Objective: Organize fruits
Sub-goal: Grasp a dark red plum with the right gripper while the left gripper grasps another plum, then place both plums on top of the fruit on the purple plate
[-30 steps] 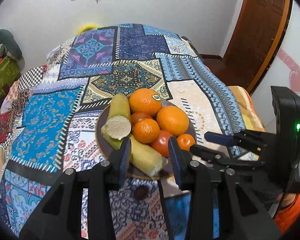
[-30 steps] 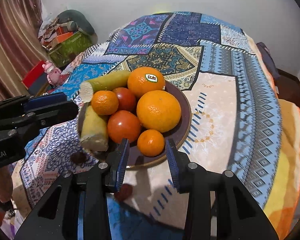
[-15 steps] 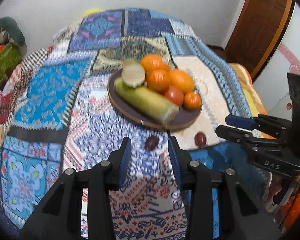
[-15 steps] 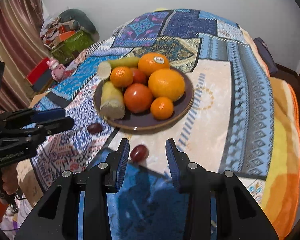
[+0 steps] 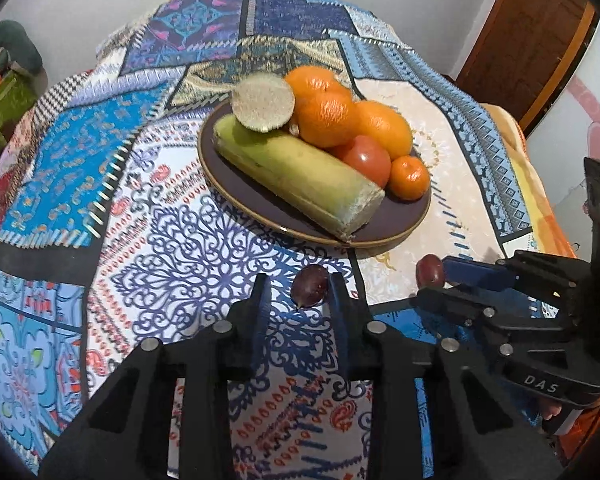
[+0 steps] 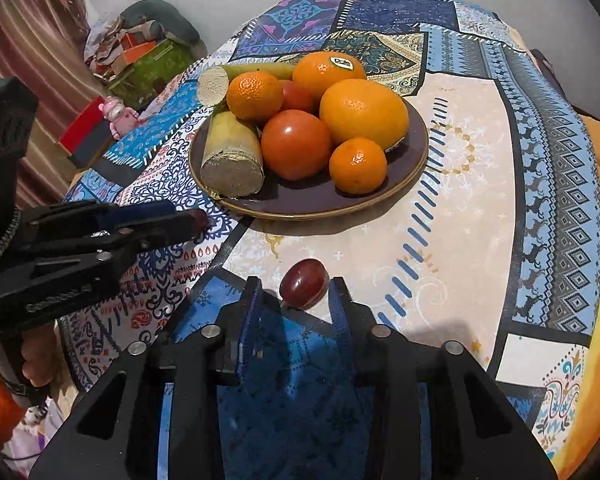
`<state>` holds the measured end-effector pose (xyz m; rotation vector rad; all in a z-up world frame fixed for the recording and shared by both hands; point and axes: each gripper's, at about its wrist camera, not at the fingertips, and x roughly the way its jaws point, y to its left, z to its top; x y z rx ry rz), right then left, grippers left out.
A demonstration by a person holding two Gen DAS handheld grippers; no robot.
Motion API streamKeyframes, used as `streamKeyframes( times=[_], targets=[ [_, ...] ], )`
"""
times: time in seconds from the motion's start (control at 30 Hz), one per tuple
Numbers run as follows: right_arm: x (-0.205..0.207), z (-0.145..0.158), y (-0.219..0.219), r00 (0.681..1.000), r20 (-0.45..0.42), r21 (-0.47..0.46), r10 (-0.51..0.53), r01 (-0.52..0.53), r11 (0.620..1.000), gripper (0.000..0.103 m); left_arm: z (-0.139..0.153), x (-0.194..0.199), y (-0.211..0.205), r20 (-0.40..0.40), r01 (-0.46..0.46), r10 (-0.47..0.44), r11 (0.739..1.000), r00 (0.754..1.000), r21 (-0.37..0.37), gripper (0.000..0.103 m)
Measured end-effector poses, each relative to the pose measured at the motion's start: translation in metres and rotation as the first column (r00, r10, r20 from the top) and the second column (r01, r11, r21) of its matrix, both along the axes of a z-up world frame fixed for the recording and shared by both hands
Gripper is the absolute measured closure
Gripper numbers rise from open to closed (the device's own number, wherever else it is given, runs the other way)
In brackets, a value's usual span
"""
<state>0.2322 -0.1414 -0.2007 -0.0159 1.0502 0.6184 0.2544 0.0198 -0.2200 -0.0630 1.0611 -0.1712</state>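
Patchwork cloth (image 5: 100, 184) in blues and creams covers the table. On it, the left gripper (image 5: 296, 288) is closing around a dark grape (image 5: 310, 285); the grape sits against its right finger, clear of the left one. The right gripper (image 6: 296, 288) is closing likewise around a red grape (image 6: 303, 283), which lies between its fingers, not yet pinched. Just beyond both stands a brown plate (image 6: 308, 204) with oranges (image 6: 362, 114), tomatoes (image 6: 296, 144), tangerines (image 6: 358, 165) and cut sugarcane (image 5: 300, 176).
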Motion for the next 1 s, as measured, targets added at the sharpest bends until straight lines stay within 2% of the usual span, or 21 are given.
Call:
streamKeyframes(
  times=[0.07, 0.2, 0.57, 1.0],
  targets=[
    [0.001, 0.0, 0.0, 1.0, 0.0, 0.006, 0.001, -0.001, 1.0, 0.074, -0.001, 0.001, 0.0, 0.002, 0.001, -0.001, 1.0, 1.0, -0.004, 0.076],
    [0.002, -0.002, 0.002, 1.0, 0.015, -0.005, -0.006, 0.006, 1.0, 0.083, -0.002, 0.002, 0.0, 0.0, 0.012, -0.012, 0.999, 1.0, -0.032, 0.086],
    [0.0, 0.009, -0.004, 0.999, 0.047, 0.016, -0.017, 0.016, 1.0, 0.083, 0.007, -0.005, 0.004, 0.025, -0.009, 0.009, 1.0, 1.0, -0.023, 0.087],
    [0.011, 0.049, -0.007, 0.986, 0.161, 0.047, -0.045, 0.038, 0.998, 0.083, 0.064, 0.0, 0.003, 0.155, -0.006, 0.01, 1.0, 0.988, -0.03, 0.087]
  ],
)
